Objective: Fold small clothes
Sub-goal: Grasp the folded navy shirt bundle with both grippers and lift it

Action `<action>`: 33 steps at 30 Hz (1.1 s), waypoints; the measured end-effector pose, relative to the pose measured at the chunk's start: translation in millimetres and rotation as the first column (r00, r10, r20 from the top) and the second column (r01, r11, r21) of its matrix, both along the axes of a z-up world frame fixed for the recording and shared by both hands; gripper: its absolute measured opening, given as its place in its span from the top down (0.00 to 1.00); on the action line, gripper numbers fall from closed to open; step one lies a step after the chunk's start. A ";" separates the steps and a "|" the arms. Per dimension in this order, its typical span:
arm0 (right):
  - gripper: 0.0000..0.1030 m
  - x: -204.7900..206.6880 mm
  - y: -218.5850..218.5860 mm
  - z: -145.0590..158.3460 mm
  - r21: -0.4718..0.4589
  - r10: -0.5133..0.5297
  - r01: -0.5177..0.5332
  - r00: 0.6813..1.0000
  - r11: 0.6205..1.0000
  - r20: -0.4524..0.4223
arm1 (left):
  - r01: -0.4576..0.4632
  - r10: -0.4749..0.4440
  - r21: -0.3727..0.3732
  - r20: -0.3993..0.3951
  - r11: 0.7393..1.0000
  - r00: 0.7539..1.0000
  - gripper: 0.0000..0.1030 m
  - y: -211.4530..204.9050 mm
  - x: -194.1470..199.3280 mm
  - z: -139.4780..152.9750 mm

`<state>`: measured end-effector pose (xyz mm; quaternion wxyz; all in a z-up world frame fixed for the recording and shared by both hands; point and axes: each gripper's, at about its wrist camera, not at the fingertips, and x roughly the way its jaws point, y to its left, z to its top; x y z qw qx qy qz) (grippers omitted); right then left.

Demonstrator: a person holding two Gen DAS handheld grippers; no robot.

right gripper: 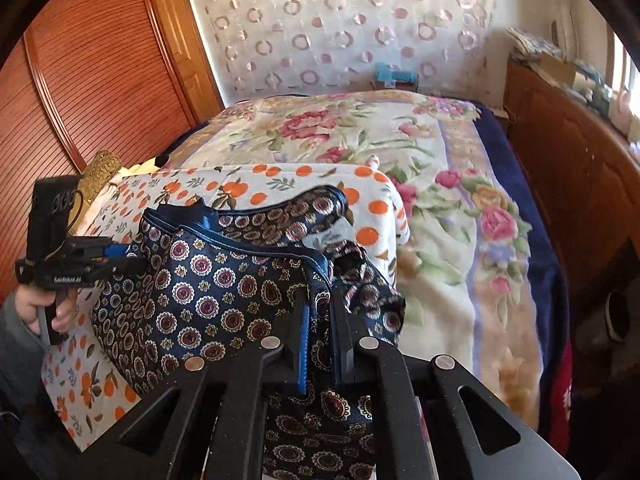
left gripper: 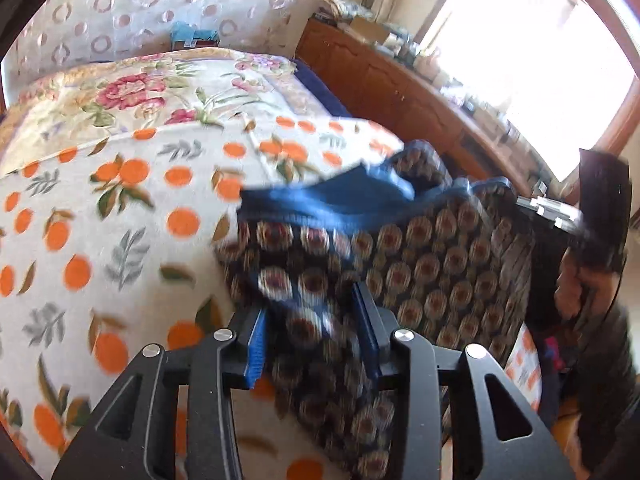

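Note:
A small dark-blue garment with round medallion print and a blue hem (left gripper: 432,264) (right gripper: 208,280) hangs stretched between my two grippers above the orange-print blanket (left gripper: 104,216) (right gripper: 248,188). My left gripper (left gripper: 314,320) has cloth bunched between its blue-padded fingers; it also shows at the left of the right wrist view (right gripper: 120,258), gripping the garment's edge. My right gripper (right gripper: 320,320) is shut on the garment's other side; it shows blurred at the right of the left wrist view (left gripper: 536,210).
The bed carries a floral blanket (right gripper: 452,184) behind the orange-print one. A wooden cabinet (left gripper: 400,84) with clutter on top runs along the right under a bright window. A wooden slatted wardrobe door (right gripper: 92,80) stands on the left.

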<state>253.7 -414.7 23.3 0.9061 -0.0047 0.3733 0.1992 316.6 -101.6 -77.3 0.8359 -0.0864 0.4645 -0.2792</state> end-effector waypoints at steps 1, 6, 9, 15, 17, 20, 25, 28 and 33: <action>0.93 -2.3 -1.2 -0.7 0.000 0.002 -0.002 1.000 1.000 0.021 | -0.006 0.006 -0.011 0.006 1.000 1.000 0.63 0.1 3.6 1.2; 0.94 3.5 7.9 5.7 0.004 0.005 -0.005 0.989 1.000 0.145 | -0.057 0.059 -0.019 0.156 0.998 0.986 0.96 10.6 -9.3 22.2; 0.96 11.3 15.2 6.1 -0.011 -0.023 0.026 0.980 1.000 0.197 | -0.163 0.160 -0.001 0.204 0.987 0.966 0.96 27.2 -12.9 30.9; 0.96 46.3 44.1 -31.9 -0.103 -0.080 0.090 0.992 0.991 0.098 | -0.162 0.149 0.115 0.108 0.980 0.983 0.95 20.1 8.7 4.8; 0.96 48.8 45.4 -39.1 -0.121 -0.098 0.107 0.992 0.987 0.076 | -0.148 0.136 0.117 0.105 0.982 0.985 0.86 21.3 8.4 6.0; 0.90 41.4 40.1 -34.4 -0.101 -0.127 0.134 0.989 0.986 0.074 | -0.108 0.099 0.093 0.095 0.990 0.991 0.57 24.7 5.3 9.4; 0.44 5.7 31.3 -19.1 -0.085 -0.188 0.197 0.977 0.977 0.104 | -0.074 0.064 0.120 0.087 0.990 0.994 0.52 23.7 -10.1 10.4; 0.33 -19.3 28.8 -26.1 -0.036 -0.199 0.202 0.978 0.979 0.062 | -0.057 0.054 0.108 0.027 0.993 0.998 0.52 21.6 -10.6 -0.6; 0.31 -27.1 16.9 -48.1 0.025 -0.236 0.237 0.970 0.971 -0.053 | -0.050 0.048 0.102 0.022 0.994 0.999 0.52 15.9 -12.3 -0.8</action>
